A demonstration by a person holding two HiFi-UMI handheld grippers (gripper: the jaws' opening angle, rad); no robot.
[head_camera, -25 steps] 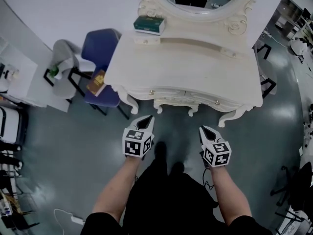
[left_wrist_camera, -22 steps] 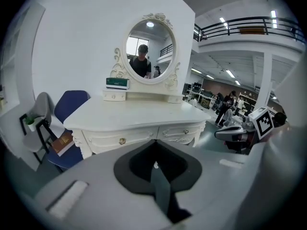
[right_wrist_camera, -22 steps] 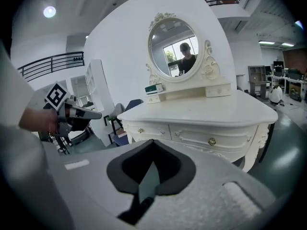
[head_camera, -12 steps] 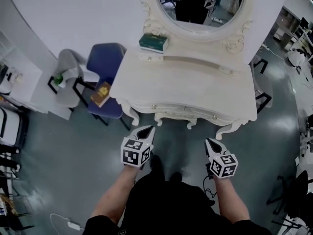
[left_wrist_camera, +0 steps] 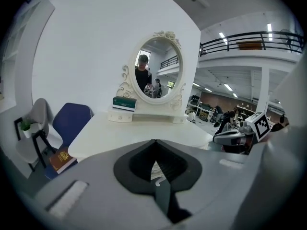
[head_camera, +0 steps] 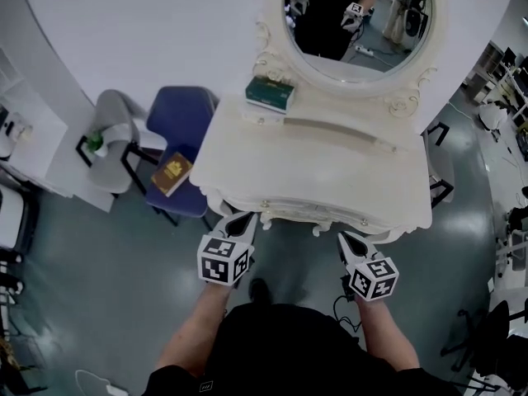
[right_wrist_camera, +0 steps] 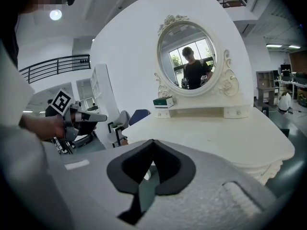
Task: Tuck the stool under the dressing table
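Observation:
The cream dressing table with its oval mirror stands in front of me. No stool shows in any view; the space beneath the table is hidden by its top. My left gripper is shut and empty, its tip at the table's front edge near the left leg. My right gripper is also shut and empty, just short of the front edge at the right. In the left gripper view the closed jaws point over the tabletop. The right gripper view shows closed jaws likewise.
A green box lies on the table's back left. A blue chair with a brown book stands left of the table, and a grey chair beside it. Cables lie on the floor by my feet.
Both grippers have risen and come up to the table's front edge. The head view has tipped up, so more of the mirror shows.

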